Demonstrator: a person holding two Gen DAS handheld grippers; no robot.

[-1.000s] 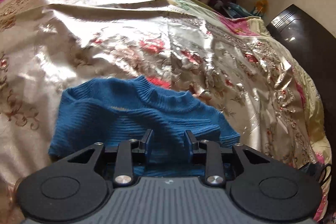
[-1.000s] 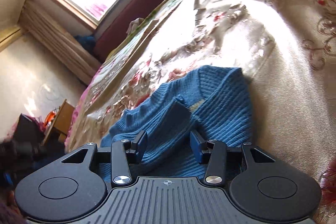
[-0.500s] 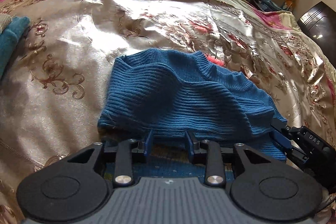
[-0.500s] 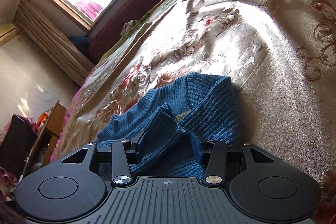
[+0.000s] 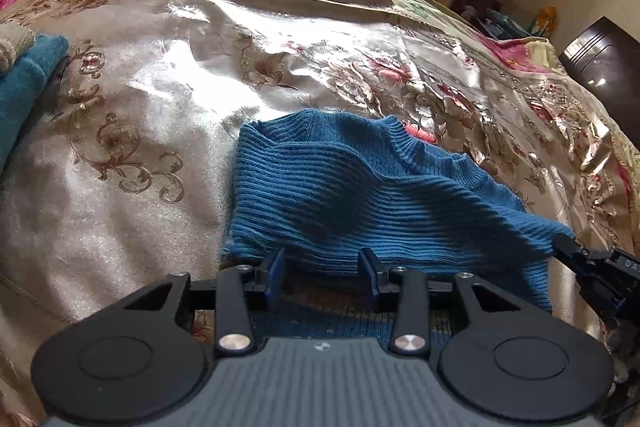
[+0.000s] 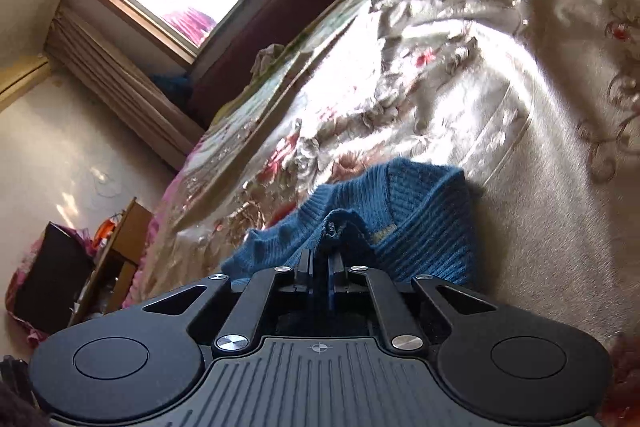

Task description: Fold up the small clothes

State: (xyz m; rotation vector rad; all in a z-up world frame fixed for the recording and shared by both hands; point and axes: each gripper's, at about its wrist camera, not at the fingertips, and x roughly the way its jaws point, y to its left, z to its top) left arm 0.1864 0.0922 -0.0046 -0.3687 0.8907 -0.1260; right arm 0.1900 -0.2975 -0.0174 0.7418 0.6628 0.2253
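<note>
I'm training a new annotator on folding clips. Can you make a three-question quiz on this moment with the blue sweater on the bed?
1. True or false: the right gripper is shut on the blue ribbed sweater.
2. The left gripper is: A) clamped on the teal garment, B) open at the sweater's near edge, C) out of view.
3. What does the sweater lie on?

Key:
1. True; a pinch of knit sits between its jaws, which have just been closing.
2. B; the teal garment lies apart, far left.
3. A shiny floral bedspread.
</note>
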